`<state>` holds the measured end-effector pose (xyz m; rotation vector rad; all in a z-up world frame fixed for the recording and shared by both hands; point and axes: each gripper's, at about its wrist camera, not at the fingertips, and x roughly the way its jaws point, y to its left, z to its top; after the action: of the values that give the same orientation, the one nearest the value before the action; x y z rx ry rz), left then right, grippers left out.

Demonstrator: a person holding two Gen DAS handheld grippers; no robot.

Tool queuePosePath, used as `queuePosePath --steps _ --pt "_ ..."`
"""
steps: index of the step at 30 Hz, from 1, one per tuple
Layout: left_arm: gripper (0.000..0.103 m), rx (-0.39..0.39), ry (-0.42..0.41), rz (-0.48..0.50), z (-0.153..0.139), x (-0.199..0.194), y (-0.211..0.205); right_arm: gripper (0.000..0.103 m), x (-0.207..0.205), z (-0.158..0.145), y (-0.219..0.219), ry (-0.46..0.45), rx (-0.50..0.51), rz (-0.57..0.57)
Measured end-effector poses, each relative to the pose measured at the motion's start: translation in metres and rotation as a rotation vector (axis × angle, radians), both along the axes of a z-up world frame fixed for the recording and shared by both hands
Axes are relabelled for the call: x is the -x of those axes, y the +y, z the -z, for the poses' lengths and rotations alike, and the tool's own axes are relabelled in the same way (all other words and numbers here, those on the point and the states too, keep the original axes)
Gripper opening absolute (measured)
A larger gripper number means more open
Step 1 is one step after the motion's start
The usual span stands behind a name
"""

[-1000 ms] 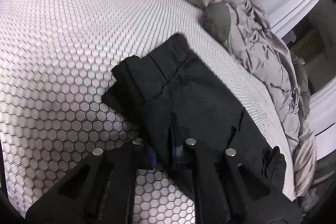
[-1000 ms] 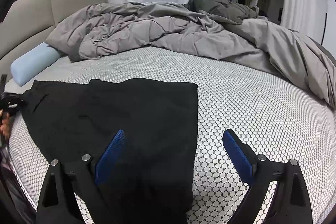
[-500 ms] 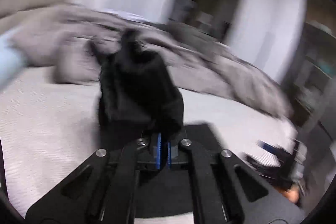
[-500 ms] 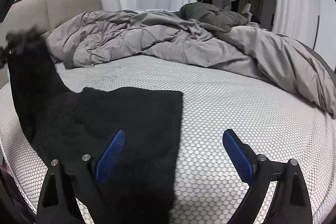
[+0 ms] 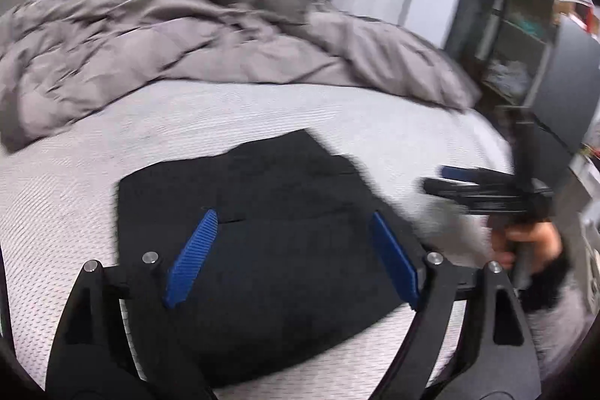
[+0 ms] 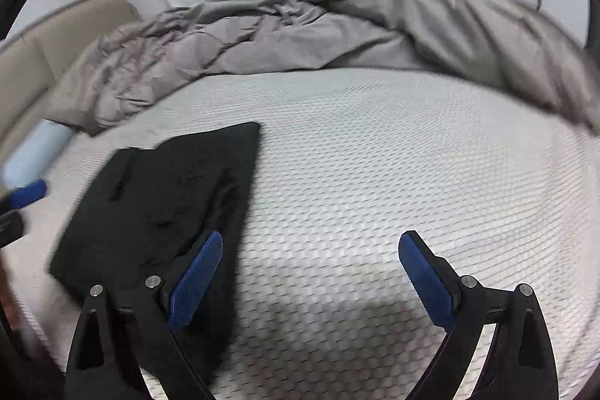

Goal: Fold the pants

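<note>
The black pants [image 5: 262, 231] lie folded over on the white hexagon-patterned mattress [image 5: 75, 194]. My left gripper [image 5: 292, 216] hovers over them; its jaws are opening and nothing is pinched between the blue pads. In the right wrist view the pants [image 6: 161, 205] lie at the left, with the left finger of my open right gripper [image 6: 311, 238] above their near edge and its right finger over bare mattress. In the left wrist view the right gripper [image 5: 435, 178] appears blurred at the right, held by a hand [image 5: 525, 242].
A rumpled grey duvet [image 6: 300, 36] is heaped across the far side of the bed. A light blue bolster [image 6: 37, 152] lies by the beige headboard [image 6: 45, 44] at the left. Dark shelving [image 5: 513, 36] stands past the bed's right edge.
The left gripper, shut on one end of the pants, lifted it, swung it over onto the rest and let go; its jaws now stand apart. The right gripper drifted slightly.
</note>
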<state>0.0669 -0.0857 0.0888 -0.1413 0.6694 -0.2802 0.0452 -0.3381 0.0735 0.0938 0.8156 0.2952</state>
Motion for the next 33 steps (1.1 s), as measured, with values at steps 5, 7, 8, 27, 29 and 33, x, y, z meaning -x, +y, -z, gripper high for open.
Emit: queuePosePath --steps 5,7,8,27,29,33 --pt "0.078 0.004 0.061 -0.231 0.041 -0.021 0.067 0.080 -0.003 0.013 0.018 0.125 -0.231 -0.184" --pt "0.077 0.085 0.089 -0.282 0.049 -0.029 0.088 0.078 -0.009 0.025 0.027 0.193 -0.267 -0.215" --pt "0.077 0.122 0.106 -0.288 0.053 -0.028 0.096 0.075 -0.010 0.030 0.030 0.212 -0.268 -0.217" --pt "0.077 0.101 0.103 -0.285 0.047 -0.005 0.124 0.068 -0.016 0.030 0.037 0.242 -0.306 -0.246" --pt "0.077 0.097 0.103 -0.283 0.046 -0.005 0.123 0.068 -0.013 0.023 0.038 0.219 -0.332 -0.267" --pt "0.077 0.092 0.112 -0.276 0.048 -0.006 0.121 0.068 -0.014 0.025 0.042 0.214 -0.353 -0.308"
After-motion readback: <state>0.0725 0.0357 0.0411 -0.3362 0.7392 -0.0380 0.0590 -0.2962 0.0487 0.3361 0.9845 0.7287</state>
